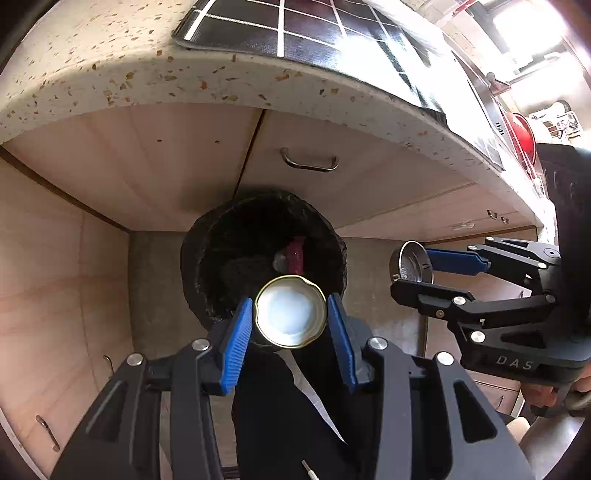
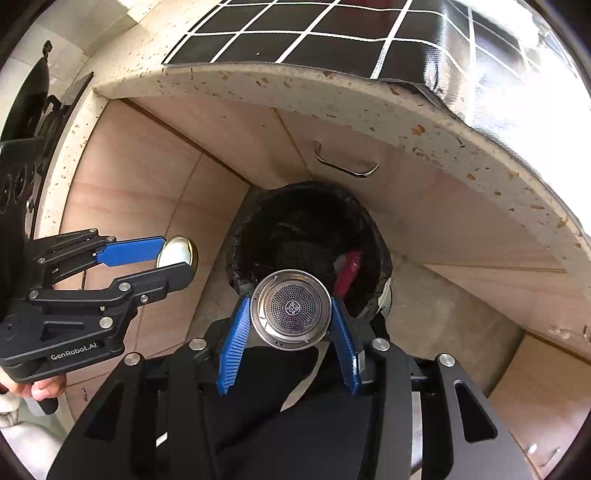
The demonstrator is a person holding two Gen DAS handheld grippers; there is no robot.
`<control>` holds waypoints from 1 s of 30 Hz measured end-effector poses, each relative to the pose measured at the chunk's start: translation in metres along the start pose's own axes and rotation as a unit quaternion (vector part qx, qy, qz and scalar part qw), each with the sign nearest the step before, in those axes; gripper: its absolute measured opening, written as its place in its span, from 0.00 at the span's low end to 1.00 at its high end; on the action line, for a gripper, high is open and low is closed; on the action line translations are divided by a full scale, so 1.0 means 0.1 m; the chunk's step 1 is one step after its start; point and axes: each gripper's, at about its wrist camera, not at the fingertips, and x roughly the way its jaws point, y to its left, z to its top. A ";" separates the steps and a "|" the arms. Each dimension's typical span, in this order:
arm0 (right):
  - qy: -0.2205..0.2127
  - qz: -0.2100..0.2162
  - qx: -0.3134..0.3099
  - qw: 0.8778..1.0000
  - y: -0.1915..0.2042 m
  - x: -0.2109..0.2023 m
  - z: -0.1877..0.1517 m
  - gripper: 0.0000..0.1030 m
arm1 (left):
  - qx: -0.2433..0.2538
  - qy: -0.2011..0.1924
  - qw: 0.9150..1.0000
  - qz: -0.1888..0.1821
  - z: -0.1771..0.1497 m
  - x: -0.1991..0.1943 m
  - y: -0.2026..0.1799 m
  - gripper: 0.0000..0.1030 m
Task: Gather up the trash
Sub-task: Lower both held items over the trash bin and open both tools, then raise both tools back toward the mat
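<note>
The bin sinks into darkness, so only a red wrapper at its 3 o'clock side reads, its kind unclear. The jar lid covers the bin's 6 o'clock rim. The checked mat runs off at 12 o'clock.

A speckled stone countertop runs above pale wooden cabinets, and a black mat with a white grid lies flat on it, reaching its front edge. Below, a bin lined with a black bag stands on the grey floor against the cabinets
</note>
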 end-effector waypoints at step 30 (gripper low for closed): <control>-0.029 -0.029 -0.030 0.999 -0.01 -0.44 0.17 0.41 | -0.016 -0.062 0.998 0.008 0.21 -0.48 -0.07 0.51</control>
